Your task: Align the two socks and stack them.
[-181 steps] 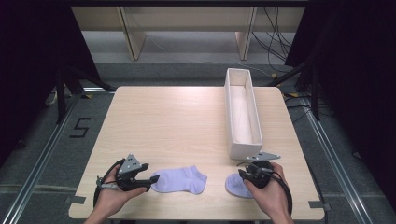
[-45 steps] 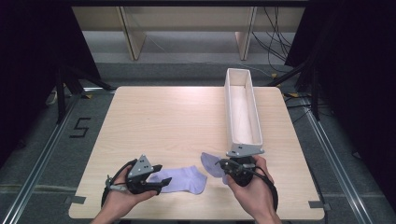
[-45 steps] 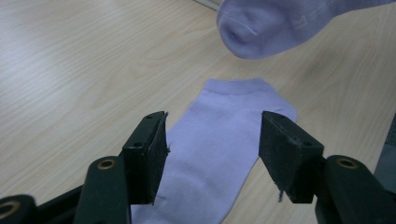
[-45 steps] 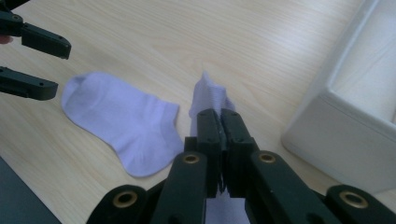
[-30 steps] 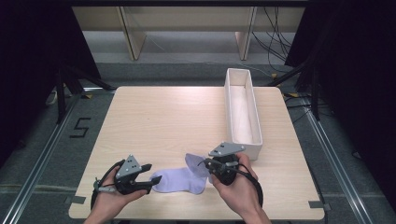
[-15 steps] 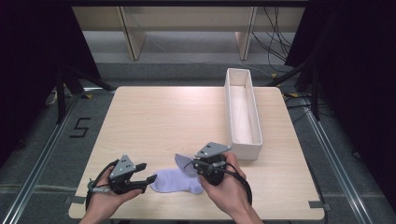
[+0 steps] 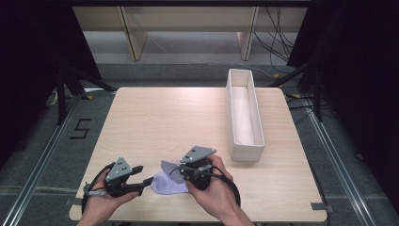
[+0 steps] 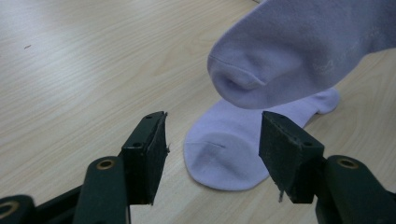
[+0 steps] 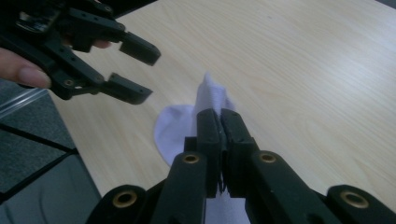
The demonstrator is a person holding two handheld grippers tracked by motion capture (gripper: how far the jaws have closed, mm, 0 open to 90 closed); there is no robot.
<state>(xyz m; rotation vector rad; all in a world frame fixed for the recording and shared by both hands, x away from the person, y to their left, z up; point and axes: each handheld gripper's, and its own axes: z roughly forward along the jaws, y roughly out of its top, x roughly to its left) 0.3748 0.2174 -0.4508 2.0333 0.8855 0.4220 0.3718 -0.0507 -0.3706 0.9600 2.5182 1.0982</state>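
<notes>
Pale wood table [image 7: 155, 122] stands on a grey floor, with a long white tray [image 7: 244, 115] along its right side, well apart from the socks at the near edge. One lilac sock [image 8: 238, 154] lies flat on the wood, and the left gripper [image 8: 212, 156], jaws spread wide and holding nothing, points at its toe. Just to its right, the right gripper [image 9: 219, 126] is clamped on a second sock [image 8: 299, 51], which hangs lifted above the flat one.

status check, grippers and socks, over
Right gripper shut on lifted sock. Left gripper open, aimed at flat sock on table. Lifted sock hangs over flat sock; no obstruction.
</notes>
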